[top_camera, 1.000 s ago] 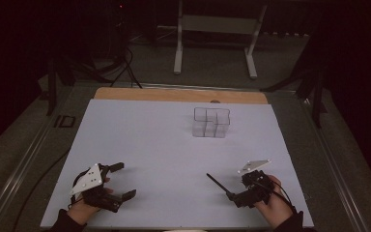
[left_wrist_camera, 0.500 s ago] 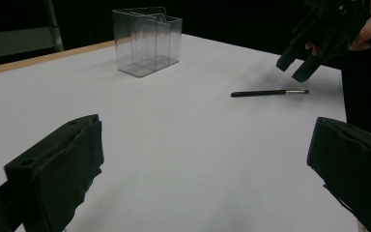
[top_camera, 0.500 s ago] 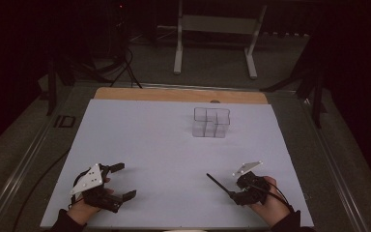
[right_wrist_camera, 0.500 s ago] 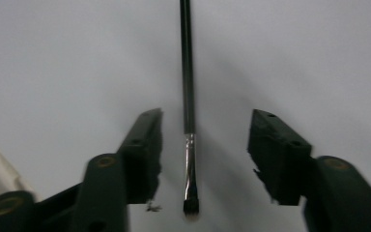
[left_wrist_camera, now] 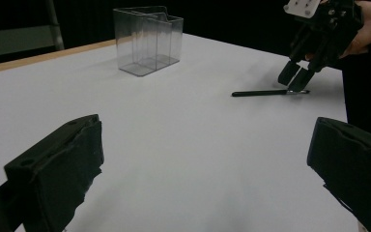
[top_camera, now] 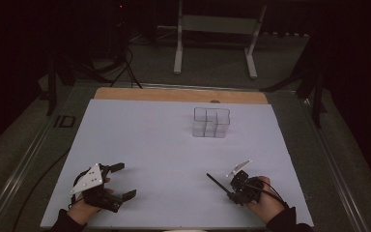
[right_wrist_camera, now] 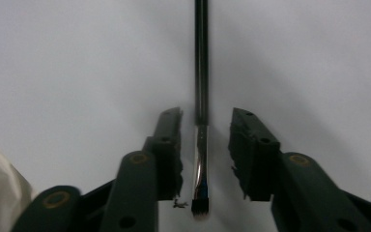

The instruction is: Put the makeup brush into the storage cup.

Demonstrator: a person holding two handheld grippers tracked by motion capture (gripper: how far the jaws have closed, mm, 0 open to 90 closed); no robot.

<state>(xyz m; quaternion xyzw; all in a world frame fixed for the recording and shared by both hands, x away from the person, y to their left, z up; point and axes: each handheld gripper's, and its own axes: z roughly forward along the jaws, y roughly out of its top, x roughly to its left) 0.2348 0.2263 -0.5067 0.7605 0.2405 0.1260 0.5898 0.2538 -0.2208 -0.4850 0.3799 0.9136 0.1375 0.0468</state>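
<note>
A thin black brush (right_wrist_camera: 201, 72) lies flat on the white table top (top_camera: 174, 145), near the front right (top_camera: 217, 182). My right gripper (right_wrist_camera: 205, 116) points down over its bristle end, one jaw on each side. Its jaws have just been closing; a narrow gap still shows between each pad and the brush, so the gripper is open. In the left gripper view the brush (left_wrist_camera: 265, 93) lies under that gripper (left_wrist_camera: 294, 79). My left gripper (top_camera: 124, 181) rests at the front left, open wide with nothing between its jaws (left_wrist_camera: 207, 145).
A clear plastic container with compartments (top_camera: 211, 122) stands on the far middle of the table, also seen from the left gripper (left_wrist_camera: 147, 38). A wooden strip (top_camera: 174, 94) edges the far side. A metal stand (top_camera: 215, 29) is on the floor beyond.
The right gripper's jaws have narrowed around the brush's bristle end, and the hand has shifted slightly. The left gripper and the brush have stayed put.
</note>
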